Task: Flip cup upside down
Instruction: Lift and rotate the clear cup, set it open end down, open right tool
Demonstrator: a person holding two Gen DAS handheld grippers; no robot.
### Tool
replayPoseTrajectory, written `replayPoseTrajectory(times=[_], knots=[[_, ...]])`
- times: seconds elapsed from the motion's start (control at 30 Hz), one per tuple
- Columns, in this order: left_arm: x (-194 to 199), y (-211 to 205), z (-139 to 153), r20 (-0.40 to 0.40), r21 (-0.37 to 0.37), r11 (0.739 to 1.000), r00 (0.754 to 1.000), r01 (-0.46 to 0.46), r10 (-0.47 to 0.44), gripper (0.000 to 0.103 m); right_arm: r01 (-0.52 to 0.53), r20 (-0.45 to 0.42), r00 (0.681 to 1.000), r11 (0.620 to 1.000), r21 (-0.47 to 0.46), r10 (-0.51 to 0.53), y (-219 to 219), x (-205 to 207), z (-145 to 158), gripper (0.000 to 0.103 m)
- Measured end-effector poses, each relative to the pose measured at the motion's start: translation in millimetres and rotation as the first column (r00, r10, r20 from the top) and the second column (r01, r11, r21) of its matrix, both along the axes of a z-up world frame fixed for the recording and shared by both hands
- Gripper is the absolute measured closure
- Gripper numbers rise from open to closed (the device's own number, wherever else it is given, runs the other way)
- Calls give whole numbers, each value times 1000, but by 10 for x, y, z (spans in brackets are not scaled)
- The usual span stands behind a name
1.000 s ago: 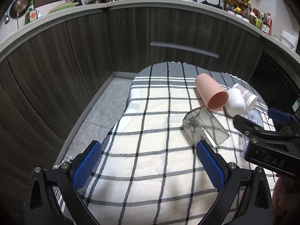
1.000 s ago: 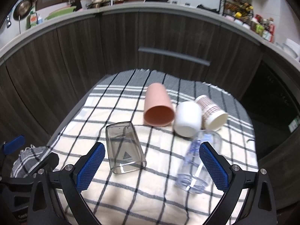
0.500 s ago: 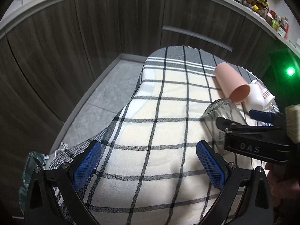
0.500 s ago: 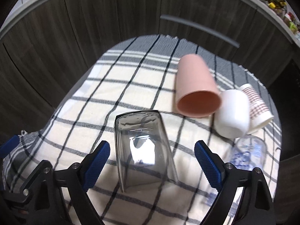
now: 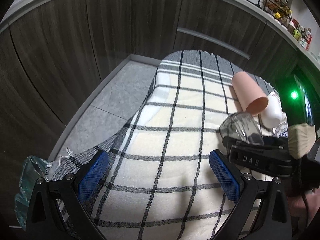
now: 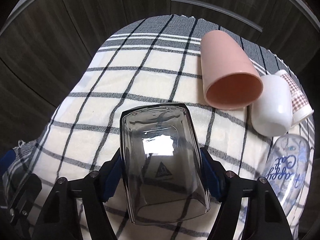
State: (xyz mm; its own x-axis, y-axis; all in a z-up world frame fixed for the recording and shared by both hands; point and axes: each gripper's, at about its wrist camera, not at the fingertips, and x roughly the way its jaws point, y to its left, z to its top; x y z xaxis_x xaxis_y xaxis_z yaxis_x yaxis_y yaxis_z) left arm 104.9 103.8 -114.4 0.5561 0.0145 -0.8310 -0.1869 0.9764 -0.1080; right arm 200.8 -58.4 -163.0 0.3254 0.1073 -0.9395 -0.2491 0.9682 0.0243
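Observation:
A smoky clear square cup (image 6: 162,154) lies on its side on the checked cloth (image 6: 140,84), its base pointing away and its mouth toward the camera. My right gripper (image 6: 161,172) is closed on its two sides, blue pads pressed against the walls. In the left wrist view the cup (image 5: 239,128) shows at the right, held in the black right gripper (image 5: 258,158). My left gripper (image 5: 158,172) is open and empty, low over the cloth's near left part.
A pink cup (image 6: 228,70), a white cup (image 6: 272,108), a checked paper cup (image 6: 296,98) and a clear printed cup (image 6: 286,168) lie on their sides at the right. Dark cabinet doors (image 5: 80,40) stand behind. Grey floor (image 5: 112,104) lies left of the table.
My right gripper moved forward around the smoky cup and closed on it. My left gripper stayed open and shifted slightly.

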Motion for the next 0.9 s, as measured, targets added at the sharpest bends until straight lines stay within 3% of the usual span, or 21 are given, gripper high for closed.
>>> replayPoseTrajectory(times=[0.3,0.5,0.67,0.9], knots=[[-133,27,174,67,-9,1000,998,-7,7,0,125,48,991,990,63,-129,-253,-395,434,33],[-270,-38,291,93,-24,999,995,38,-36,0,291,105,948,952,93,-300,-562,-918,707,33],[-389,-95,330,112,14,998,992,61,-62,0,395,81,911,912,113,-405,-645,-1307,597,33],[-480,-167,233,114,40,996,990,85,-89,0,432,92,898,902,-2,-430,-628,-1508,325,33]])
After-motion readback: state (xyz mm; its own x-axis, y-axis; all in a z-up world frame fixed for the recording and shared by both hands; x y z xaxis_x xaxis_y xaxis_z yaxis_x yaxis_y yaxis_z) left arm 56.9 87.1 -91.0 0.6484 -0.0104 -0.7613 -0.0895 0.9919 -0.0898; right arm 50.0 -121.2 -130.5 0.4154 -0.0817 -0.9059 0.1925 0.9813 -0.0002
